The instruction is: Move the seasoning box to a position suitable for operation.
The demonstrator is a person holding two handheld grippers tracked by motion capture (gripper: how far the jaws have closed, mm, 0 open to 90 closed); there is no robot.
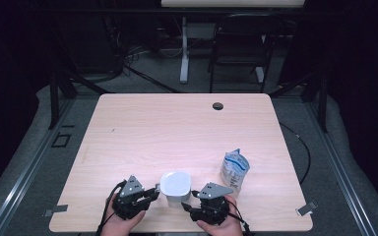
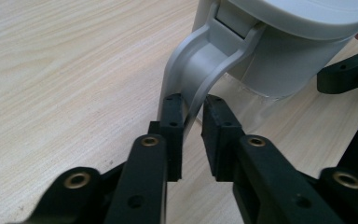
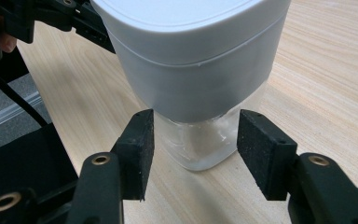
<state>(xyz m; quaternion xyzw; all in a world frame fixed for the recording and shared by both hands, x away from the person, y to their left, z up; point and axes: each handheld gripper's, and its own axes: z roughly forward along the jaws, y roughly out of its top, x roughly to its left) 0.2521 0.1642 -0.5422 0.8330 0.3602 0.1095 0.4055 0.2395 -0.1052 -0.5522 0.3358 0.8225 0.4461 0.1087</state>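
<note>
A white-lidded clear plastic container (image 1: 175,186) stands on the pale wooden table (image 1: 177,128) near its six o'clock edge. The left gripper (image 1: 153,192) sits at its nine o'clock, the right gripper (image 1: 189,202) at four o'clock, a crumpled blue-and-white pouch (image 1: 235,169) at two o'clock

A light wooden table (image 1: 142,132) is seen, with a dark round grommet hole (image 1: 218,105) set near its far edge, toward one o'clock. A blue and white pouch (image 1: 235,169) is stood upright toward four o'clock. Beyond the table, at twelve o'clock, a dark folding chair (image 1: 241,46) and a white desk leg (image 1: 183,49) are placed.
</note>
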